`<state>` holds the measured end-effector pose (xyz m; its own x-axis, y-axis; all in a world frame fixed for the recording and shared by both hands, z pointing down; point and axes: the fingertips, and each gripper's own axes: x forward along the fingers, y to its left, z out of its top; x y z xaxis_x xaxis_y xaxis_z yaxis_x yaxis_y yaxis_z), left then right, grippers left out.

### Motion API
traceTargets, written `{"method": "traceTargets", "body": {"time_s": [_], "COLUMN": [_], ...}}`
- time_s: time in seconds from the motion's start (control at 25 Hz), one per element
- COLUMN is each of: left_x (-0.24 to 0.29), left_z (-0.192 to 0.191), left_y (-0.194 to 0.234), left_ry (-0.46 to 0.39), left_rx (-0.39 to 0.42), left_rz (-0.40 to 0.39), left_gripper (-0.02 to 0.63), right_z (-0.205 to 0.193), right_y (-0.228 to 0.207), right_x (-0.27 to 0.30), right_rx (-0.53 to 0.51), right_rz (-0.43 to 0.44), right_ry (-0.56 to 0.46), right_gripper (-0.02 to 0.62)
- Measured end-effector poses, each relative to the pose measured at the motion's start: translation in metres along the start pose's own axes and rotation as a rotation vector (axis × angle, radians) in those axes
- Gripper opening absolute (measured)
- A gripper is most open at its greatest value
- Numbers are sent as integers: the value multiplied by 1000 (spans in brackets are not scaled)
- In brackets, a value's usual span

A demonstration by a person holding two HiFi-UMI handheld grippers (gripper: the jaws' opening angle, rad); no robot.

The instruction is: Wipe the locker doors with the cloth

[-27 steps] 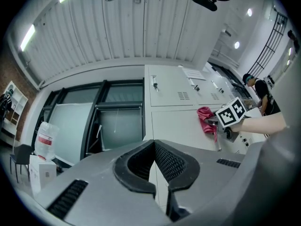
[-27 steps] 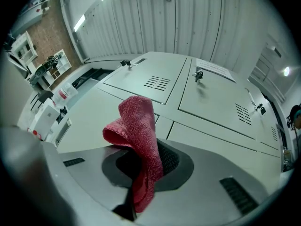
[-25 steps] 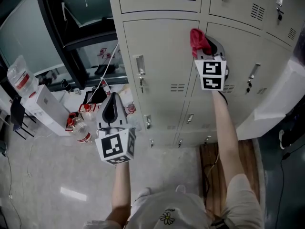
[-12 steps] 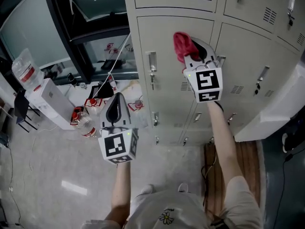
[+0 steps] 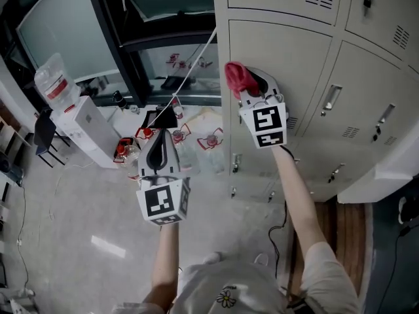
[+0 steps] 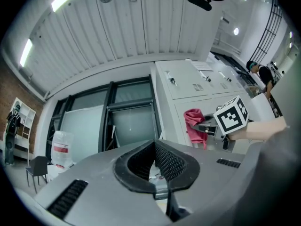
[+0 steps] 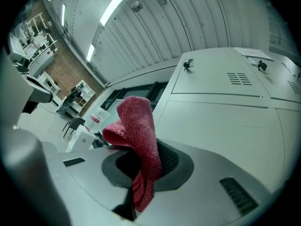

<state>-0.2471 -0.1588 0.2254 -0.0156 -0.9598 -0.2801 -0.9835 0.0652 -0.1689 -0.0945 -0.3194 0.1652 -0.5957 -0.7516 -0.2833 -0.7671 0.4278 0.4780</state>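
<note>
My right gripper (image 5: 247, 87) is shut on a red cloth (image 5: 237, 77), and presses it against a beige locker door (image 5: 288, 64) near that door's left edge. From the right gripper view the cloth (image 7: 136, 140) folds up out of the jaws in front of the locker door (image 7: 221, 126). My left gripper (image 5: 157, 150) hangs lower and to the left, away from the lockers, shut with nothing in it. The left gripper view shows its meshed jaws together, and beyond them the cloth (image 6: 194, 124) on the locker (image 6: 188, 86).
More locker doors (image 5: 373, 103) with handles and vents run to the right. A dark-framed glass wall (image 5: 150, 18) stands left of the lockers. A water dispenser (image 5: 82, 126) with a bottle, red-labelled clutter (image 5: 124, 149) and a hanging cord (image 5: 190, 77) occupy the floor area at left.
My right gripper has slid the red cloth leftward across the locker door to its left edge. The head view has swung left. The left gripper has stayed about where it was.
</note>
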Motion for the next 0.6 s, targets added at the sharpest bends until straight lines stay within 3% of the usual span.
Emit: {"method": "traceTargets", "body": {"time_s": [0.6], "left_x": [4], "left_z": [-19], "left_y": [10], "left_ry": [34], "left_rx": [-3], "left_rz": [15], "left_gripper": [15], "right_z": [-45], "right_y": [22], "right_x": [22], "right_rx": [-22], "right_rz": [24], "right_ry": [84], "right_gripper": [38]}}
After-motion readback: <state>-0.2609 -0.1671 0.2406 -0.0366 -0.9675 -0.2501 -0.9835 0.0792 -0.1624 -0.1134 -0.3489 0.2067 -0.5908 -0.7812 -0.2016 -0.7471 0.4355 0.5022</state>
